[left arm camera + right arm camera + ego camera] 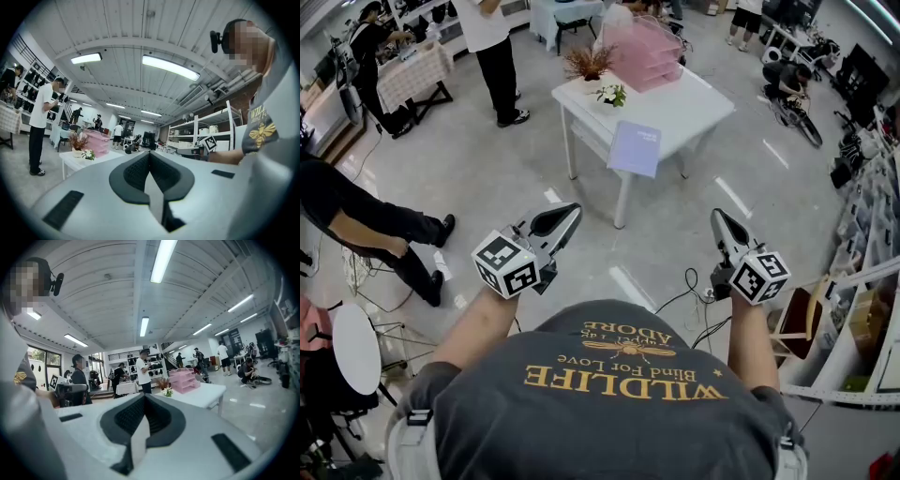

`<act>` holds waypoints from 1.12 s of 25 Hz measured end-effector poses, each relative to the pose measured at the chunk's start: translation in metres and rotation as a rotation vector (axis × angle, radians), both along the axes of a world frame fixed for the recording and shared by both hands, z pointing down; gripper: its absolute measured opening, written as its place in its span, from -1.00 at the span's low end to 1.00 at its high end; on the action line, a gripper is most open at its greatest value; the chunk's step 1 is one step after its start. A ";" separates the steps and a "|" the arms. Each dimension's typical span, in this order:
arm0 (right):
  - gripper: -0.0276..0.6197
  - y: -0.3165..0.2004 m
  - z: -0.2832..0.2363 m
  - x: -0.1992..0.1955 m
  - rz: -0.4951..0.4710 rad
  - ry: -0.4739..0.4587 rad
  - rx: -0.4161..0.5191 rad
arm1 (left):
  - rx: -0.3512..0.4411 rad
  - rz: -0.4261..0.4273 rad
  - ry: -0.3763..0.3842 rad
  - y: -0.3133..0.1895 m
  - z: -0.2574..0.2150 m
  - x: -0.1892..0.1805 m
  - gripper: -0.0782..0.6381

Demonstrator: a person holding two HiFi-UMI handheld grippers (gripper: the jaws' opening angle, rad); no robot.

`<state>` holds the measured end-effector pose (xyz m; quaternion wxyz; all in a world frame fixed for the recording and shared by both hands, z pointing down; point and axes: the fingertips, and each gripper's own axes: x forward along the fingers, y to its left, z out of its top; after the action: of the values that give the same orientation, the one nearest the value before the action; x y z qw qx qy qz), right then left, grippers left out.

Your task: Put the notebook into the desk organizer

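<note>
A glossy pale grey floor [487, 169] fills most of the head view. A white square-topped table on white legs, the surface [698, 108], stands on it at twelve o'clock from the person, well apart from both hands.

At the surface's far side, about twelve o'clock, sits the pink translucent tiered desk organizer [645, 52]. A pot of dried rust-brown grass [587, 62] stands just beside it at ten o'clock.

The flat lavender notebook [636, 147] lies closed at the surface's near corner, at six o'clock, apart from the organizer; its near end seems to reach past the edge.

The left hand-held gripper [573, 210], grey with black pads and a marker cube, is held in the air at about eleven o'clock from the person's chest. Its jaws are pressed together with nothing between them. The right hand-held gripper [717, 217], at one o'clock, also has its jaws pressed together and empty.

A small potted sprig of white flowers [611, 95] stands on the surface between the dried grass and the notebook.
</note>
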<state>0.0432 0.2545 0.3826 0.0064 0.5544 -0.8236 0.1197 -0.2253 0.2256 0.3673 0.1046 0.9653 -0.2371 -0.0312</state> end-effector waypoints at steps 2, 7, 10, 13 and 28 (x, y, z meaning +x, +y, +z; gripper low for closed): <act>-0.92 -0.002 0.000 0.000 0.001 0.007 0.002 | 0.000 -0.001 0.000 -0.001 0.000 -0.001 -0.78; -0.91 -0.004 -0.004 0.000 0.012 0.008 0.016 | -0.001 -0.003 0.001 -0.002 -0.001 -0.001 -0.78; -0.91 -0.005 -0.004 0.000 0.008 0.020 0.025 | -0.001 -0.006 -0.002 -0.004 -0.001 0.002 -0.78; -0.91 -0.004 -0.004 0.005 -0.007 0.026 0.032 | -0.001 0.014 -0.017 -0.003 -0.001 0.012 -0.74; -0.91 0.026 -0.009 0.091 -0.075 0.020 0.062 | -0.017 0.012 -0.046 0.037 -0.012 0.107 0.43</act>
<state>0.1344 0.2803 0.3740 0.0020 0.5244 -0.8468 0.0885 -0.1183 0.2621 0.3555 0.1077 0.9663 -0.2337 -0.0061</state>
